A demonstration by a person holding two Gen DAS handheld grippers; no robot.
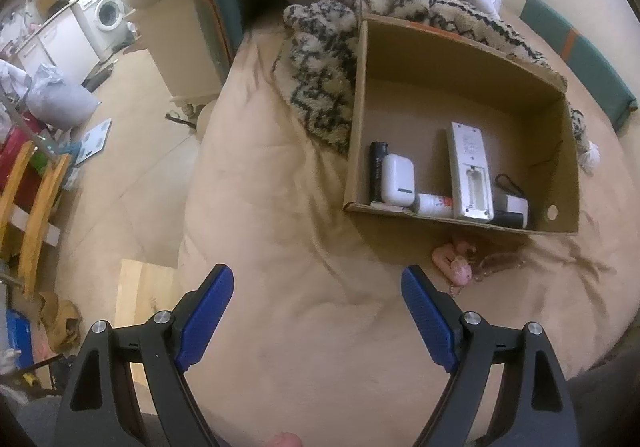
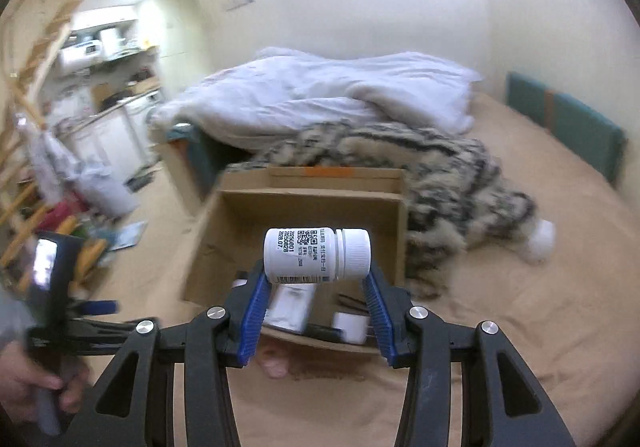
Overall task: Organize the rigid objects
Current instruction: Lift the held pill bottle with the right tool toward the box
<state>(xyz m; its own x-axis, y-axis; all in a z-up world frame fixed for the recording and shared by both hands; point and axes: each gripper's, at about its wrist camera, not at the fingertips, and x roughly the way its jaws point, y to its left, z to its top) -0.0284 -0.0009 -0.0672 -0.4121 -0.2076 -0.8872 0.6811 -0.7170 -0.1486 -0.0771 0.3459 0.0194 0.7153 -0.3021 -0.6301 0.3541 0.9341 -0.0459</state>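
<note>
- The white pill bottle (image 2: 316, 255) is pinched lengthwise between the right gripper (image 2: 316, 279)'s blue fingers (image 2: 256, 299), one pad on its base and the other on the ribbed cap end, and it rides right at the fingertips.
- Its long axis runs sideways across the gap from finger to finger, lying level, cap pointing toward the right-hand finger, label text turned on its side.
- Just past the fingertips and lower down is the open cardboard box (image 1: 560, 151), sitting on the tan bed cover (image 1: 304, 319).
- Progress looks decent: the box already has a white remote (image 1: 469, 171), a white earbud case (image 1: 397, 179), a black tube (image 1: 376, 167), a small white bottle (image 1: 433, 205) and a dark little gadget in it.
- Left to do, I'd guess: this bottle needs dropping in, and the pink thing (image 1: 454, 261) on the cover just outside the near wall, plus some beady chain beside it.
- The left gripper (image 1: 318, 311) is spread wide with nothing between its fingers, the box well ahead of the tips.
</note>
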